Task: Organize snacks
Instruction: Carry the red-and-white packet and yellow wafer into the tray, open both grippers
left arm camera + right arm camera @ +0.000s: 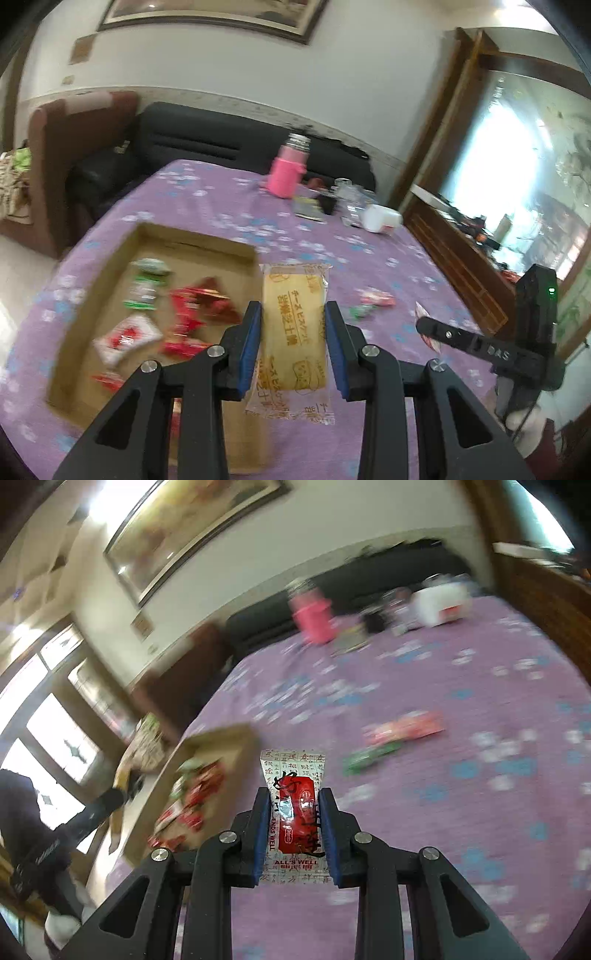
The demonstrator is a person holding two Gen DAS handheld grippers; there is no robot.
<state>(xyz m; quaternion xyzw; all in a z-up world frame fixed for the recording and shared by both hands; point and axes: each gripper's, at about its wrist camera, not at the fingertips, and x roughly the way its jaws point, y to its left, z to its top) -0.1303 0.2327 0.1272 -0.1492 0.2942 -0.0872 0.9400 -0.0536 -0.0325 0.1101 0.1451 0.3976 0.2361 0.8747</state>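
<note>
Over the worktop: both grippers hang above the purple flowered cloth (207, 192), each carrying a packet, with the cardboard box (192, 242) at about 10 o'clock from either.
Left jaws: the left gripper (293, 347) is clamped on a yellow cheese biscuit packet (293, 332), blue pads pressing its long edges; the packet runs straight ahead toward 12 o'clock, with its far end beside the box's right corner.
Right jaws: the right gripper (293, 834) pinches a white-and-red wrapped sweet (295, 812), which sticks out at 12 o'clock.
Box contents: red and green wrapped snacks (192, 306) already lie inside.
Left on the cloth: a red packet (402, 727) and a green packet (369, 758) at 1 o'clock from the right jaws, well apart from the box.
Risk: the biscuit packet is gripped only by its edges, so a release over the rim could leave it on the cloth. Both views are motion-blurred, and, judging by that, the grippers could collide at the box.
Far clutter: a pink flask (286, 171) stands at 12 o'clock.
</note>
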